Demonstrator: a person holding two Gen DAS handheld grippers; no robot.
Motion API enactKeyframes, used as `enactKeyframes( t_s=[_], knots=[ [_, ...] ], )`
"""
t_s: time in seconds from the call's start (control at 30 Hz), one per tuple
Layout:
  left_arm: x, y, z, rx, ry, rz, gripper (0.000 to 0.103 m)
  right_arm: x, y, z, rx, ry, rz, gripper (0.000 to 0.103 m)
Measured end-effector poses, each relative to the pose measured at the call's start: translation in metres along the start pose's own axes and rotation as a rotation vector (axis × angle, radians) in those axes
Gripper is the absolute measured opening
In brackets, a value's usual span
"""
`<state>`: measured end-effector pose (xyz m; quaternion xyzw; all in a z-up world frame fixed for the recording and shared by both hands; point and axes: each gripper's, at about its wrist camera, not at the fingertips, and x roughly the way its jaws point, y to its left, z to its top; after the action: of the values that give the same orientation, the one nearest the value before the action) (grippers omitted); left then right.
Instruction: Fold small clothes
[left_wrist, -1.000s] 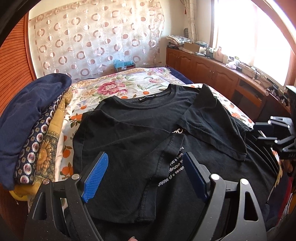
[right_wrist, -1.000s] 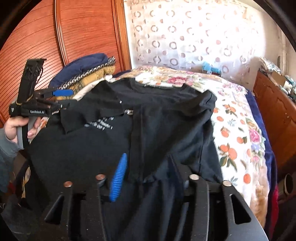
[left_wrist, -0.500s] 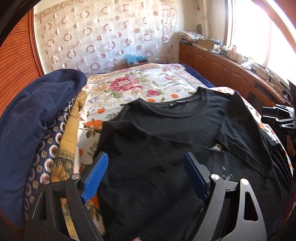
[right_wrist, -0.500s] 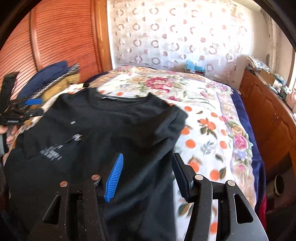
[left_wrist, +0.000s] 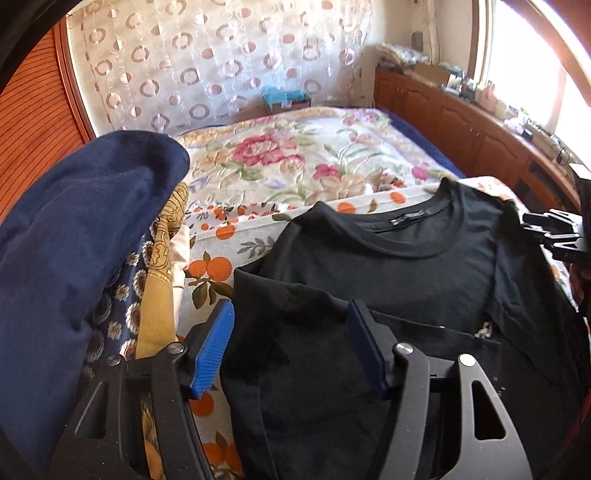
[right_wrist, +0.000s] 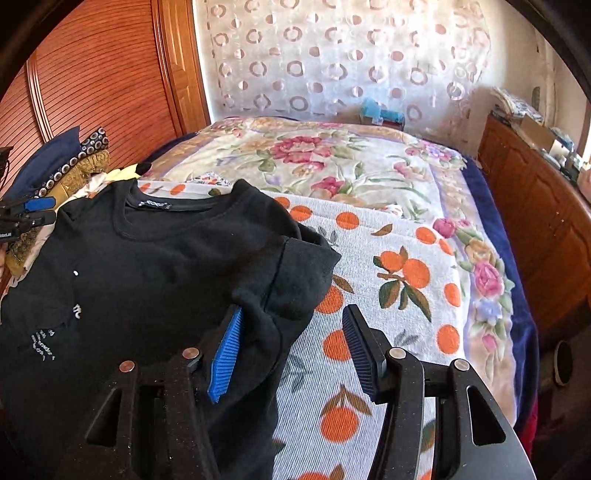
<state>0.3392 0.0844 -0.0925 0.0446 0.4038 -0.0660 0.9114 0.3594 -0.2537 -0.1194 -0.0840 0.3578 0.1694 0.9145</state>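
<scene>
A black T-shirt (left_wrist: 388, 273) lies flat on the bed, collar away from me and both sleeves folded inward. My left gripper (left_wrist: 290, 332) hovers over the shirt's left folded edge. Its jaws are closing; the cloth lies under and between them, and the pads do not press on it. My right gripper (right_wrist: 291, 343) is open over the shirt's (right_wrist: 166, 266) right shoulder, where the folded sleeve bulges beside its left pad. Each gripper also shows in the other view: the right gripper (left_wrist: 554, 236) at the right edge, the left gripper (right_wrist: 26, 214) at the left edge.
A pile of folded clothes topped by a navy garment (left_wrist: 74, 240) sits left of the shirt. An orange-print sheet (right_wrist: 388, 277) and a floral bedspread (left_wrist: 295, 162) cover the bed. Wooden cabinets (left_wrist: 461, 122) run along the right and a wooden wardrobe (right_wrist: 92, 85) stands on the left.
Both grippers have moved outward to the shirt's side edges, left one to the left, right one to the right, and nearer the collar. The left jaws have narrowed.
</scene>
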Motion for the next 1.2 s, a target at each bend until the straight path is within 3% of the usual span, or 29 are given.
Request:
enactKeyframes(
  t_s=[0.67, 0.83, 0.9, 1.03, 1.2],
  knots=[
    [0.041, 0.007, 0.003, -0.063, 0.089, -0.027, 0.065, 0.025, -0.014, 0.023, 0.027, 0.020, 0.054, 0.059],
    [0.041, 0.009, 0.003, -0.080, 0.079, -0.019, 0.049, 0.031, -0.009, 0.027, 0.022, 0.046, 0.058, 0.059],
    [0.040, 0.010, 0.003, -0.082, 0.074, -0.022, 0.040, 0.031, -0.004, 0.029, 0.011, 0.056, 0.069, 0.043],
    [0.037, 0.009, 0.004, -0.080, 0.065, -0.047, 0.011, 0.030, 0.000, 0.030, -0.016, 0.068, 0.070, 0.016],
    [0.011, 0.001, -0.001, -0.060, -0.004, -0.066, 0.008, 0.010, 0.002, 0.029, -0.017, 0.001, 0.083, 0.012]
  ],
)
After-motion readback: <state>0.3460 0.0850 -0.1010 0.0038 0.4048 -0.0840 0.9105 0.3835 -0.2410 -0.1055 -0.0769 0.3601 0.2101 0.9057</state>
